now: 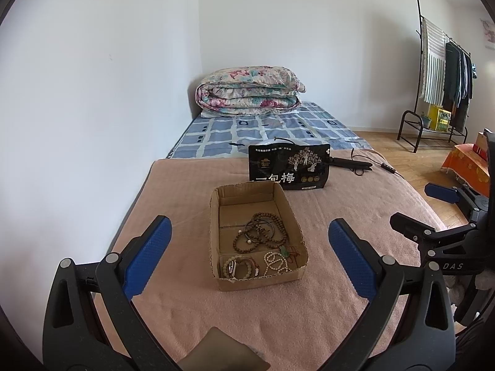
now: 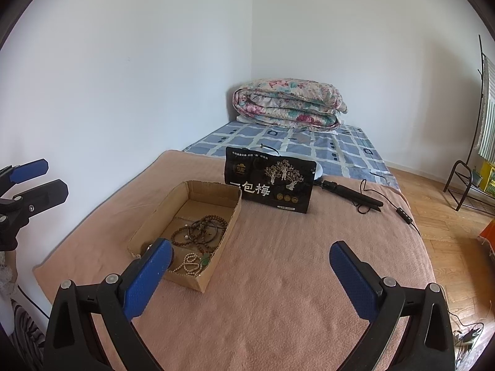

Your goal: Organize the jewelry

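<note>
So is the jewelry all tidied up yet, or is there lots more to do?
All the jewelry I can see sits in the cardboard box: dark bead strands tangled in the middle, white bead strand and pale bracelets at the front. Nothing is in hand: left gripper and right gripper hover with jaws wide open. If untangling is wanted, that remains.

White walls [image 1: 92,77], wooden floor [image 2: 439,204], bed [image 1: 278,293], clothes rack [image 1: 439,71].

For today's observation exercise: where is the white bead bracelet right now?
The white bead bracelet lies inside the cardboard box on the pink blanket, in the box's near right corner, beside the brown bead strands.
</note>
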